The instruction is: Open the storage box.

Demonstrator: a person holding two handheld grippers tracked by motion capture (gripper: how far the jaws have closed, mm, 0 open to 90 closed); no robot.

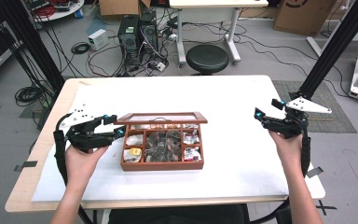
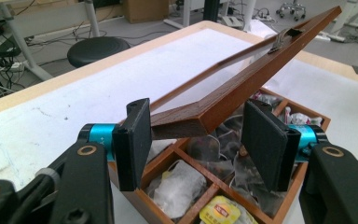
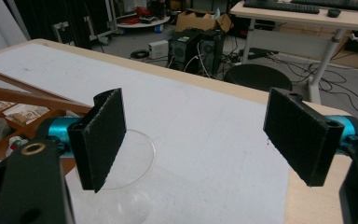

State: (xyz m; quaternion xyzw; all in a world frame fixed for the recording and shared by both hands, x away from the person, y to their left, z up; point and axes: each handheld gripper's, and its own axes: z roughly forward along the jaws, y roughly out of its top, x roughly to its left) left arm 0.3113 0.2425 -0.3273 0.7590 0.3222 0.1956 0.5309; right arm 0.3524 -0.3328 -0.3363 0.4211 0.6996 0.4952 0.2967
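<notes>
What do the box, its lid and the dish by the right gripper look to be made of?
Box: reddish-brown wood by its grain, with a slight sheen. Lid: the same wood as a frame around a clear pane, glass or plastic; the table shows through it. Dish: clear, colourless, glass or plastic.

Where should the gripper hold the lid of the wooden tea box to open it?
Best at the lid's front left corner, coming from the box's left side. The frame there is a narrow, straight wooden bar that fits between flat pads, and it is tilted up clear of the tea bags. The left gripper already straddles that corner; avoid the clear pane.
</notes>
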